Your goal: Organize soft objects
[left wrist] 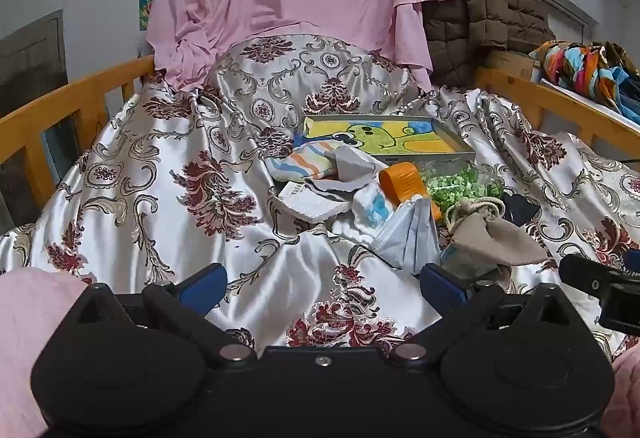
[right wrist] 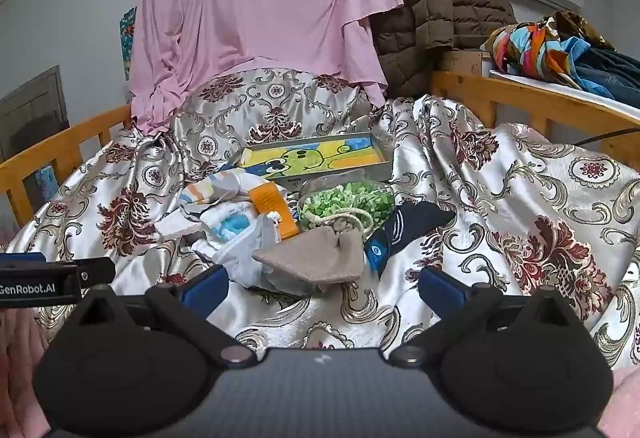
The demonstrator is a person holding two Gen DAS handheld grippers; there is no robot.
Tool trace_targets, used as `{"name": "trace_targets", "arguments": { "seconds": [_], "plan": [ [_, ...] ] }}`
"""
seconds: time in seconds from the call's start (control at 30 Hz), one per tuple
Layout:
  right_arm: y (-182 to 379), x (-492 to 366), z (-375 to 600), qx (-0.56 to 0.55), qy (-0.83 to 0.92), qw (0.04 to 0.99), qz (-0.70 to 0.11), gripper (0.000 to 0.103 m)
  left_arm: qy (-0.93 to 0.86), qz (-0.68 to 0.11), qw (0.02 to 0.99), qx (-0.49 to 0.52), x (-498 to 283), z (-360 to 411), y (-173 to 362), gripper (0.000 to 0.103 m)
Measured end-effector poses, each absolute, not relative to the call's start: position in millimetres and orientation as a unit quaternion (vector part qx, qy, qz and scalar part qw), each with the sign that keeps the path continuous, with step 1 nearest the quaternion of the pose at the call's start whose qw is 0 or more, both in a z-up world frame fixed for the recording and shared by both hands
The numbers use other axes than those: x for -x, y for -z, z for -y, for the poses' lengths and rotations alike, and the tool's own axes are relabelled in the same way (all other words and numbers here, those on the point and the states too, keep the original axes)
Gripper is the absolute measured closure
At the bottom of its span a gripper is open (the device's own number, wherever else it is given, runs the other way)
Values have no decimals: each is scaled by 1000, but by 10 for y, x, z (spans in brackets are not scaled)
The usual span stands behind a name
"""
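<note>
- Left wrist view: the left tongs stand wide with nothing between the blue pads, hanging over bare bedspread at 6 o'clock, short of the pile. That suits a start: I judge no item has been picked yet.
- The soft things lie heaped together at about 2 o'clock from the tongs: a striped cloth, a grey cloth, a pale folded pouch and a beige drawstring bag. They overlap, so each would probably need lifting clear of its neighbours.
- An orange tube and a clear box of green bits sit among them; these look hard, likely mixed in as things to leave.
- A tray with a cartoon picture rests flat just behind the pile at 12 o'clock, open side up. It may be the place for sorted items, though I cannot tell.
- The right tongs show at the 3 o'clock edge.
- Right wrist view: the right tongs are also spread wide and empty, low at 6 o'clock.
- The beige drawstring bag lies nearest, just ahead at 12 o'clock, on top of the pile, so it seems the easiest first grab.
- A dark sock lies at 1 o'clock beside the box, partly apart from the heap.
</note>
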State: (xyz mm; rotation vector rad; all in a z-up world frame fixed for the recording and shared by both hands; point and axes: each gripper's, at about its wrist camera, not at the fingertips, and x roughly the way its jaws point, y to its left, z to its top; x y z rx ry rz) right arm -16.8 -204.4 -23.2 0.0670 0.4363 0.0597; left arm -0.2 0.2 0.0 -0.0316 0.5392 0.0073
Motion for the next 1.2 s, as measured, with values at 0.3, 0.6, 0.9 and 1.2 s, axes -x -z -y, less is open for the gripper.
{"name": "trace_targets", "arguments": {
  "seconds": [0.3, 0.6, 0.9, 1.2],
  "plan": [
    [231, 170, 2057, -32, -27, 975, -216, 0, -2, -271, 962, 12, -4, -5, 2, 1],
    [245, 162, 2076, -34, -27, 975, -216, 0, -3, -272, 962, 13, -6, -5, 2, 1],
    [244, 161, 2071, -33, -27, 975, -216, 0, -3, -272, 962, 13, -5, -4, 2, 1],
    [236, 162, 2055, -33, -26, 975, -217, 0, -3, -272, 962, 13, -6, -5, 3, 1]
  ]
}}
